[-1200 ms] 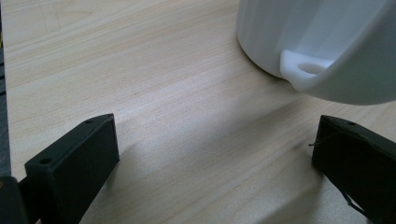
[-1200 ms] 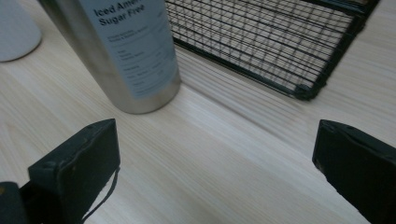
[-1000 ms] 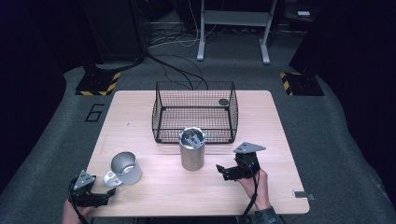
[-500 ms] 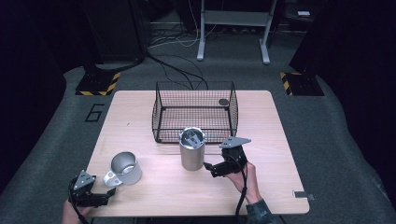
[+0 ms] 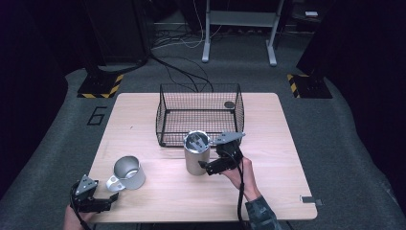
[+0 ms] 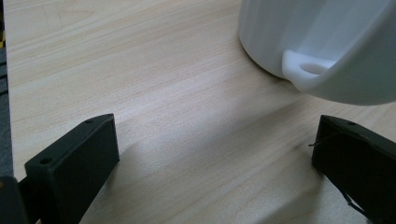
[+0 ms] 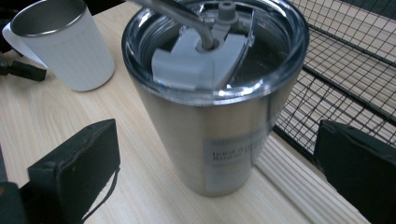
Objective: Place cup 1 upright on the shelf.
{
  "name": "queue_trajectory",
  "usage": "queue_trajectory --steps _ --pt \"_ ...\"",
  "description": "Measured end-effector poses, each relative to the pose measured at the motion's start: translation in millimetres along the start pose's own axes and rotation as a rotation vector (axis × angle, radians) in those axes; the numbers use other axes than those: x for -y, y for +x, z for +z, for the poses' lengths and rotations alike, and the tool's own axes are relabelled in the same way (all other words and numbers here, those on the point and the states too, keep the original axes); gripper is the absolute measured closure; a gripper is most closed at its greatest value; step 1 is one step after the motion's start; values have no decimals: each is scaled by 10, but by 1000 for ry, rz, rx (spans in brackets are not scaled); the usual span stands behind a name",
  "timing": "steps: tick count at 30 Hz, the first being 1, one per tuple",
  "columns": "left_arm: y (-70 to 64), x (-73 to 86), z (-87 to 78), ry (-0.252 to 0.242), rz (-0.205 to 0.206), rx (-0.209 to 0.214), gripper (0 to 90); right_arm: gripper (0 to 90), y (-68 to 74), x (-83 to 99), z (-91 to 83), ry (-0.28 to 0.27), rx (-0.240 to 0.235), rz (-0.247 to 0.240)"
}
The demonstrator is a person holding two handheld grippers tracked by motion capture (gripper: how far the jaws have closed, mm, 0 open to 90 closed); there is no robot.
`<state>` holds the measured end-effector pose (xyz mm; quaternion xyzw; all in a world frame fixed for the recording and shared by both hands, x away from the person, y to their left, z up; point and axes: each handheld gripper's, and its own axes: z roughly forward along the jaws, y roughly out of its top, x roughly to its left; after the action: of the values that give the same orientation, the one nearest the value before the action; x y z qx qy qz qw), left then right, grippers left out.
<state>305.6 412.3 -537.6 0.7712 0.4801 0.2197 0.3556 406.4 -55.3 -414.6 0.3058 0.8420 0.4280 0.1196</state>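
Right gripper [image 5: 207,166] is lining up, jaws apart, beside the tumbler [image 5: 196,154] — nothing grasped yet. Left gripper [image 5: 113,196] is waiting, jaws apart, by the mug [image 5: 127,173] at the desk's near-left corner.

The whole tabletop [image 5: 143,124] is seen from above its near edge, facing forward and down. The left gripper view is set low near the front-left corner, close on the white mug [image 6: 322,42], apparently. The right gripper view is aimed closely at the steel tumbler [image 7: 210,93]; mug and tumbler are shared with the high view.
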Motion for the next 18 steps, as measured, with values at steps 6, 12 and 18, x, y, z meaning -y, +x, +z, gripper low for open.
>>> queue_trajectory --steps 6,12,18 --pt "4 -4 -7 10 1 4 4 11 -14 -80 85 -16 -6 11" --pt "4 -4 -7 10 1 4 4 0 -19 -147 141 -28 -3 1" --pt "0 0 0 0 -1 0 4 0 -32 -204 233 -31 -24 6"
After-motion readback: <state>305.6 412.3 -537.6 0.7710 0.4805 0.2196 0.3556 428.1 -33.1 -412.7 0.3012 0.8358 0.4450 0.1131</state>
